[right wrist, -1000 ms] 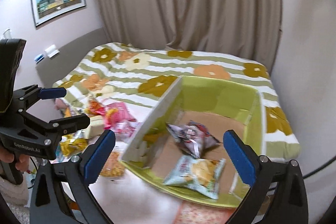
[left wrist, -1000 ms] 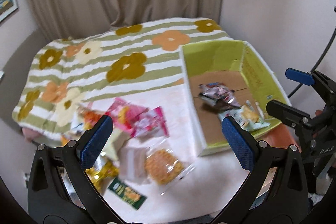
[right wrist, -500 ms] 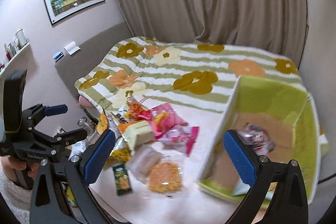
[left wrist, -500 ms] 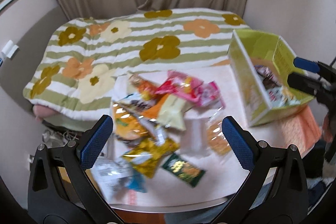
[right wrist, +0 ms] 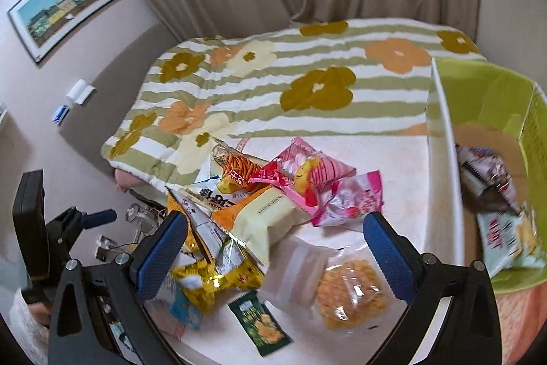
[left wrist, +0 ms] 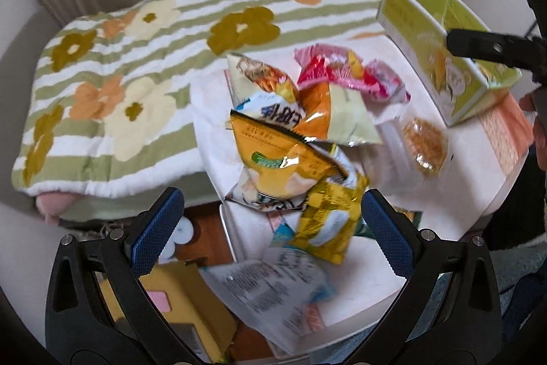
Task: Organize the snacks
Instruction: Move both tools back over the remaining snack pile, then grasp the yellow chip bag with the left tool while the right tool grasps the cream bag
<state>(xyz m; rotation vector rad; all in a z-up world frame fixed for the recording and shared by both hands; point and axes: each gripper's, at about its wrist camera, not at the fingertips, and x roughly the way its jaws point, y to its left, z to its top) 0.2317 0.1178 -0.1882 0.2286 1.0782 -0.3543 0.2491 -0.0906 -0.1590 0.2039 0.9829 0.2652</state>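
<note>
fingers of the left gripper (left wrist: 270, 228) stood spread wide and empty, with the yellow foil packet (left wrist: 328, 221) lying just between and ahead of the pads, at the near edge of the snack pile (left wrist: 294, 132). the right gripper (right wrist: 273, 252), equally wide and empty, hovered over the clear bag of round crackers (right wrist: 348, 289), nearer the green box (right wrist: 441, 159) to its right. the packet's long axis seemed to run away from the left fingers, though blur left that unsure
</note>
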